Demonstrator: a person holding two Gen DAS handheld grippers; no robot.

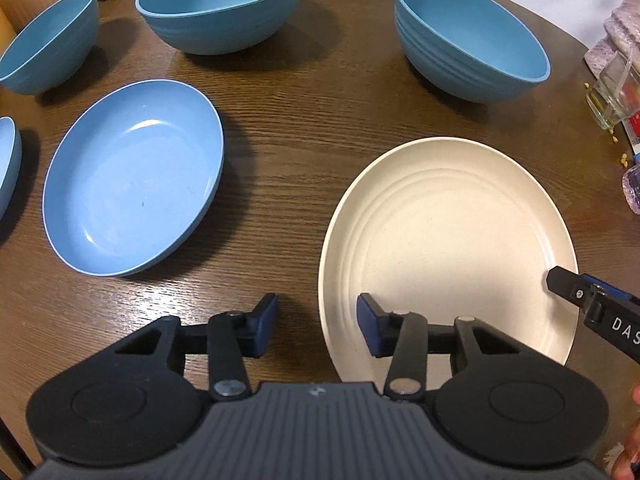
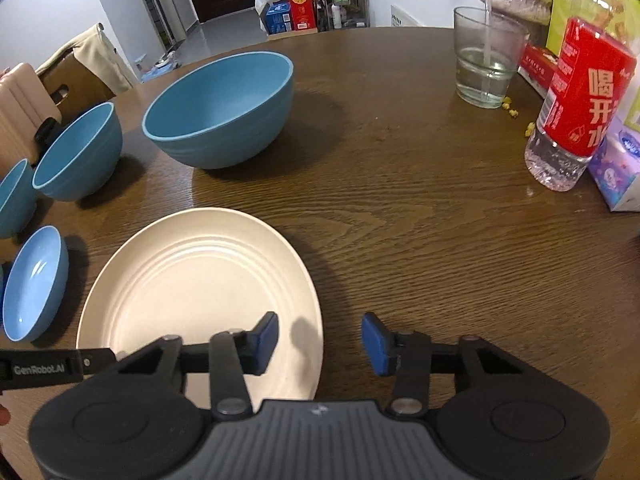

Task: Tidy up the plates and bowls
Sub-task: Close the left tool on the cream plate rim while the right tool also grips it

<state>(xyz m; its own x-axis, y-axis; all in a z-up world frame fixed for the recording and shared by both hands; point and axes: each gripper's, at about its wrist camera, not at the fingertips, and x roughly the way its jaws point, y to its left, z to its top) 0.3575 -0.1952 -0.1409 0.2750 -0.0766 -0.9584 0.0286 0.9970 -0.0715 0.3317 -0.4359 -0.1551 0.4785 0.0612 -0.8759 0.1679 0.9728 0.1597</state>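
Both of my grippers straddle the near rim of the round cream ribbed plate (image 1: pixel 448 240) on the brown wooden table (image 1: pixel 296 128): left gripper (image 1: pixel 318 326) at its left edge, right gripper (image 2: pixel 320 342) at its right, each with jaws partly spread, pads not touching it. Blue bowls (image 2: pixel 218 108) stand beyond.

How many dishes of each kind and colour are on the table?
Deep blue bowls: 3
Shallow blue dishes: 2 (one cut off at the left edge)
Cream plate: 1
Total: 6
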